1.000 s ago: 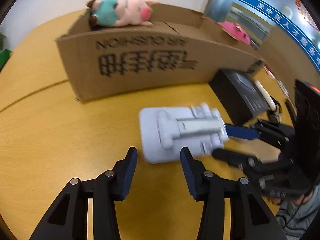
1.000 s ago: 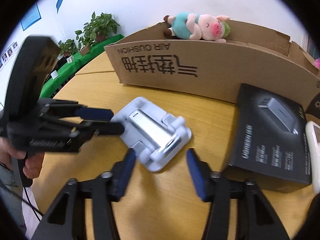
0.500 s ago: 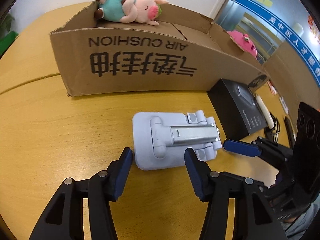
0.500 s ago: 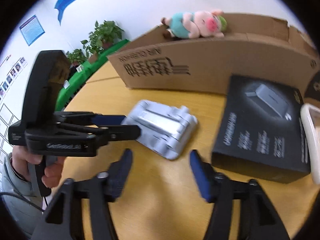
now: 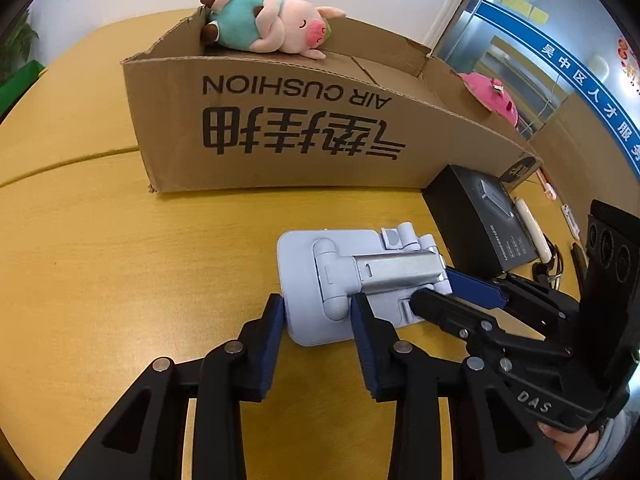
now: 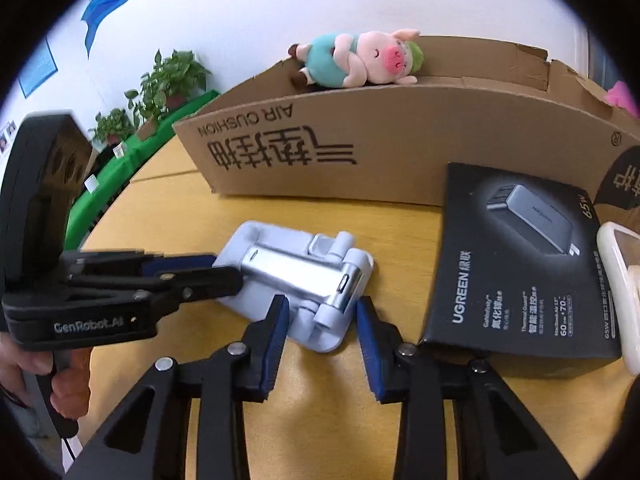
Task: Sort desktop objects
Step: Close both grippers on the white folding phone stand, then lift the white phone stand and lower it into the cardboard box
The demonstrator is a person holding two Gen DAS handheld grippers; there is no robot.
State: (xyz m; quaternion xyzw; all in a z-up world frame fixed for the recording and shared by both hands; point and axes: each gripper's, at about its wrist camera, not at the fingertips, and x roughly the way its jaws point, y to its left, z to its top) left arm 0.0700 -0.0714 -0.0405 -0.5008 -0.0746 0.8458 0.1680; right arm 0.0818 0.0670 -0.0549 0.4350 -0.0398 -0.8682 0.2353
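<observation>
Left wrist view: my left gripper (image 5: pixel 316 312), jaws just narrowed, pinches the near end of the folded phone stand (image 5: pixel 340 280) flat on the table (image 5: pixel 120 260). My right gripper (image 6: pixel 320 314) likewise clamps its other end. The stand's long axis runs left-right. Far: cardboard box (image 5: pixel 300 140) with plush pig (image 5: pixel 272 28); right: black charger box (image 5: pixel 488 220).

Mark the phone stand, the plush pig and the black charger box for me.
phone stand (image 5: pixel 384 270): left wrist view, on its silver hinge arm.
plush pig (image 6: pixel 356 60): right wrist view, on its body atop the carton.
black charger box (image 6: pixel 520 264): right wrist view, on its printed top face.
</observation>
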